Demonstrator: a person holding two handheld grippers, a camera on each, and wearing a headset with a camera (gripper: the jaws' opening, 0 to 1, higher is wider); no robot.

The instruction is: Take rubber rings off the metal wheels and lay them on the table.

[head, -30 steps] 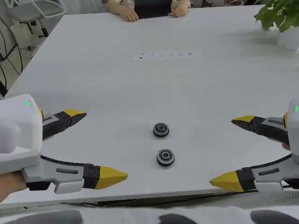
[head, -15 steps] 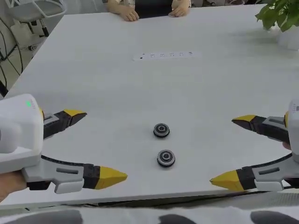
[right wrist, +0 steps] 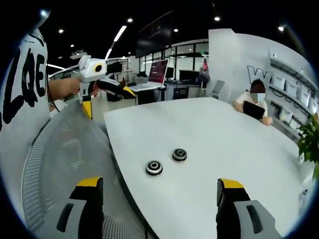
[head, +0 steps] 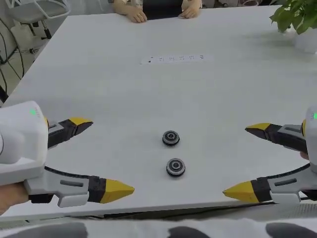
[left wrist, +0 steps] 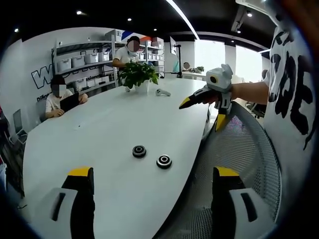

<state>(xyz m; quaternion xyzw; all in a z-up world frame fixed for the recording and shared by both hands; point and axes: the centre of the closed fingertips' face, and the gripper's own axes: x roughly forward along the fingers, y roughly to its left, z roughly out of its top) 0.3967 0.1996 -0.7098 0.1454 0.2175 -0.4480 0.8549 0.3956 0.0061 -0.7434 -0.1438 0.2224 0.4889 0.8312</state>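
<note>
Two metal wheels (head: 171,138) are sitting mid-surface (head: 223,89) wearing their rubber rings (head: 176,174), left claw (head: 110,154) and right claw (head: 237,161) hovering wide open either side, so I'm guessing we're just starting and next needs pinning one wheel.

Two metal wheels (right wrist: 154,167) rest on the table (right wrist: 229,129).

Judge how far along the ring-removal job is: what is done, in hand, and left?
Done: nothing; the far wheel and near wheel both seem to wear their dark rubber rings. In hand: the left hand-held gripper and right hand-held gripper hang open, either side of the wheels, touching neither. Left: pull both rings and lay them on the table.
</note>
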